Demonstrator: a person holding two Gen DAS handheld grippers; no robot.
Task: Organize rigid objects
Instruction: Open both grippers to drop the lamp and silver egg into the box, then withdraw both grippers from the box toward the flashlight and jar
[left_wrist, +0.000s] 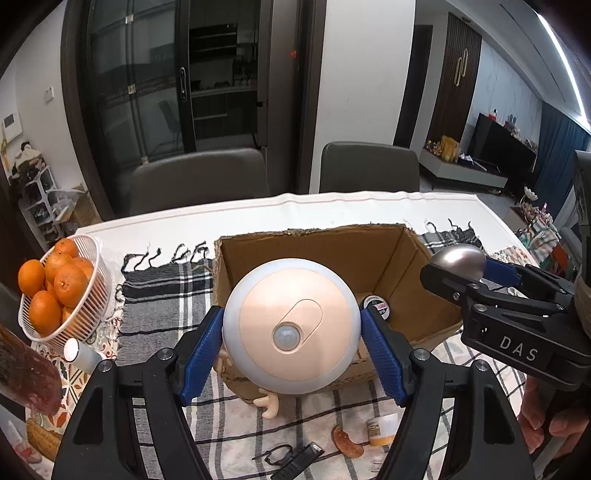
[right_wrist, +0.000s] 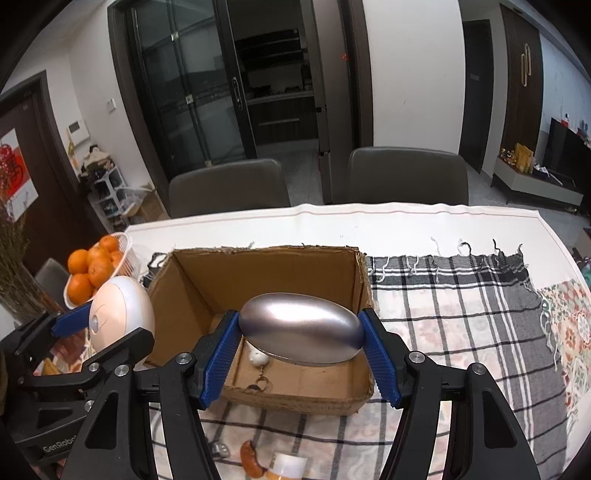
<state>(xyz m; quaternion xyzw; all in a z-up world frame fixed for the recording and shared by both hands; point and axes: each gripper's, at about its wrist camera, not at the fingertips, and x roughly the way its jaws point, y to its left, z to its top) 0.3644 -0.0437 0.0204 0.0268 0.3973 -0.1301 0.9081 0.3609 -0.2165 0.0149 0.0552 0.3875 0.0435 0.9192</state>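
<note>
Over the box (left_wrist: 325, 258), at its near wall, hangs the lamp (left_wrist: 291, 334): round, white rim, peach face w/ a small sensor dome. Left gripper (left_wrist: 291, 341) is clamped on it, blue pads (left_wrist: 202, 349) pressing opp. sides of the rim, jaws about mid-width. Face is turned toward the cam, so the grip sits across the widest part, prob. the steadiest hold on a smooth dome.

Right of the lamp, also above the box, the metal egg (right_wrist: 301, 328), a silver oval. Right gripper (right_wrist: 301, 341) is closed on its two long ends, egg tilted a bit, lower end toward the box's right wall. End-to-end hold keeps it from rolling out, I'd judge.

Both tools pitch down and fwd toward the box mouth, side by side, a hand (left_wrist: 546, 421) visible behind the right one. Looks like both items are set for a drop inside; neither is down in it yet.

Inside the box: a small tin (left_wrist: 376, 306) near the right wall, a keychain (right_wrist: 258, 365) on the floor by the near wall.

Nearer than the box, on the plaid cloth (right_wrist: 461, 314): jar (left_wrist: 384, 428), amber piece (left_wrist: 347, 441), black clip (left_wrist: 295, 456), beige figure (left_wrist: 271, 404) against the near wall. Not yet sorted. Left of the box, basket (left_wrist: 94, 247) of oranges (left_wrist: 68, 284).
</note>
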